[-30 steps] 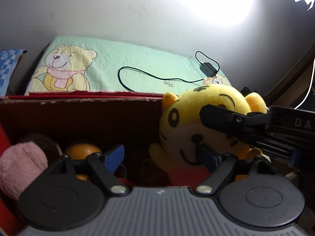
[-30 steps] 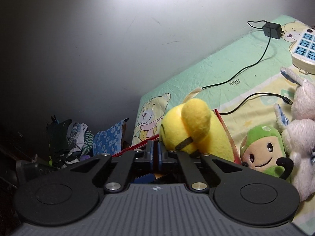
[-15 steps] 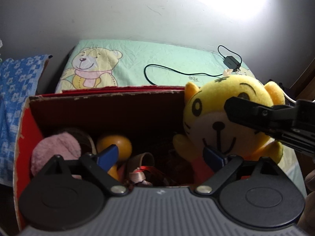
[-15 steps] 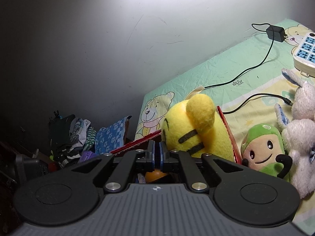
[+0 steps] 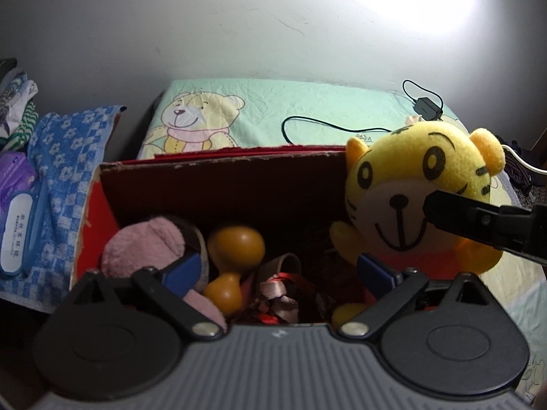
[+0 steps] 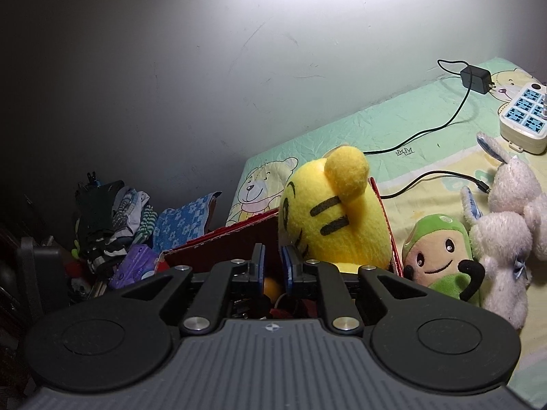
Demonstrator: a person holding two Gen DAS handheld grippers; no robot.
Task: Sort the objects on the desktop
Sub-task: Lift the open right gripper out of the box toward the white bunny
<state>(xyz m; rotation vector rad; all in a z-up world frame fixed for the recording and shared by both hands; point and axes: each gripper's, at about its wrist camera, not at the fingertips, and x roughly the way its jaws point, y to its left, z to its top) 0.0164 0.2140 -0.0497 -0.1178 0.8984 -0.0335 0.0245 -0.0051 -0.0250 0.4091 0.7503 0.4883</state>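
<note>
While the left hand-held gripper (image 5: 278,268) gapes over the red box (image 5: 212,184), only the right view shows the right hand-held gripper (image 6: 272,266) slightly parted.

The left gripper (image 5: 278,271) points forward with its two blue-padded fingers (image 5: 181,268) spread wide apart, while the right gripper (image 6: 272,264) reaches in from the right side, its blue pads (image 6: 286,266) parted by only a narrow gap, clamping nothing.
</note>
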